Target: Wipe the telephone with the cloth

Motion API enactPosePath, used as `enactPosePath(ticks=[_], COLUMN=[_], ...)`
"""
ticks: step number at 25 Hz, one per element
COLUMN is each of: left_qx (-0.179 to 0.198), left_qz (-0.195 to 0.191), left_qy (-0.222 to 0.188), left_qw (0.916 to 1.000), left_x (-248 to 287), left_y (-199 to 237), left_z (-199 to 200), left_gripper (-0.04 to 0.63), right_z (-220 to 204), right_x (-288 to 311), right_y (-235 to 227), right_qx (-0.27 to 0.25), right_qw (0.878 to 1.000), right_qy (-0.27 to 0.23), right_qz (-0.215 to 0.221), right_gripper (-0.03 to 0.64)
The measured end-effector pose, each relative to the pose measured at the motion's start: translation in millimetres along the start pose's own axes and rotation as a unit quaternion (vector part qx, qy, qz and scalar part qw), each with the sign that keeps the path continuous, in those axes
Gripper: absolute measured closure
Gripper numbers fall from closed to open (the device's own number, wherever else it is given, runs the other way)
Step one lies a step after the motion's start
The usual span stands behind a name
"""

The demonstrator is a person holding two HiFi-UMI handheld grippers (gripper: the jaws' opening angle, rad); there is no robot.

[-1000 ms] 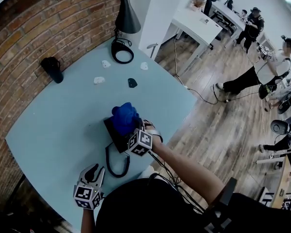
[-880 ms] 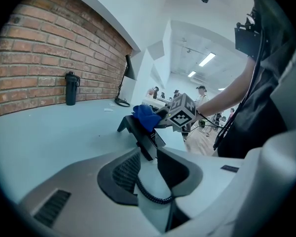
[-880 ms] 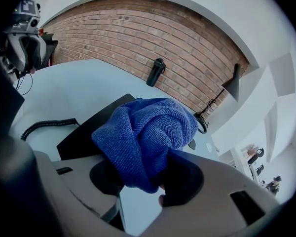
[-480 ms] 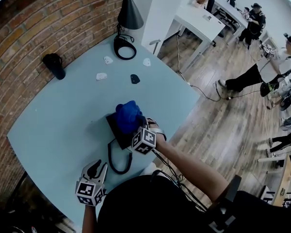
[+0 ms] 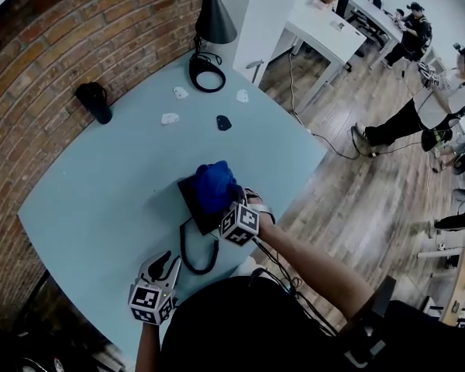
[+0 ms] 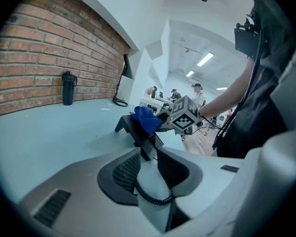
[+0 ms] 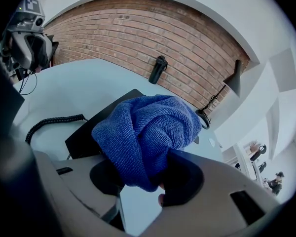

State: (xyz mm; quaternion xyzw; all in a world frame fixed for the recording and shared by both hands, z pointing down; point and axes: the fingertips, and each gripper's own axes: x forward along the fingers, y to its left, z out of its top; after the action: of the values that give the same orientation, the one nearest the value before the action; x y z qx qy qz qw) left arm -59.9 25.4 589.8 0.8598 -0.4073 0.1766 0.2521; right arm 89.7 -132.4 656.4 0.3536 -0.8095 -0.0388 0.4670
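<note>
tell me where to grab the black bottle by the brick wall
Take the black bottle round the middle of its body, fingers on either side, coming in level from the open table side. It stands upright and slim, close to the brick wall, so its far side looks blocked.

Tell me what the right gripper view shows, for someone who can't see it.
The right hand-held gripper clamps a bunched blue cloth over a black telephone on a pale blue table. A brick wall stands behind, with a dark bottle before it.
</note>
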Motion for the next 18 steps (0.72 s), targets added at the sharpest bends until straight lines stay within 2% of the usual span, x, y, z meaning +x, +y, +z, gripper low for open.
enactPosePath(ticks=[11, 13, 18], left_qx=[0.005, 0.006, 0.010], left_qz=[-0.008, -0.010, -0.015], left_qy=[0.010, 0.011, 0.015], left_qw=[0.9999, 0.9999, 0.9997], left_x=[3, 4, 6], left_y=[-3, -5, -7], left_z=[-6, -6, -6], left_gripper=[0.463, 0.463, 0.463], right_z=[-24, -27, -41], right_x=[-7, -9, -20], right_y=[19, 23, 38], right_qx=[0.003, -0.009, -0.075], right_qw=[1.000, 1.000, 0.996], right_qy=[0.012, 0.018, 0.033], right_qz=[0.010, 0.011, 0.021], right_gripper=[0.466, 0.466, 0.468])
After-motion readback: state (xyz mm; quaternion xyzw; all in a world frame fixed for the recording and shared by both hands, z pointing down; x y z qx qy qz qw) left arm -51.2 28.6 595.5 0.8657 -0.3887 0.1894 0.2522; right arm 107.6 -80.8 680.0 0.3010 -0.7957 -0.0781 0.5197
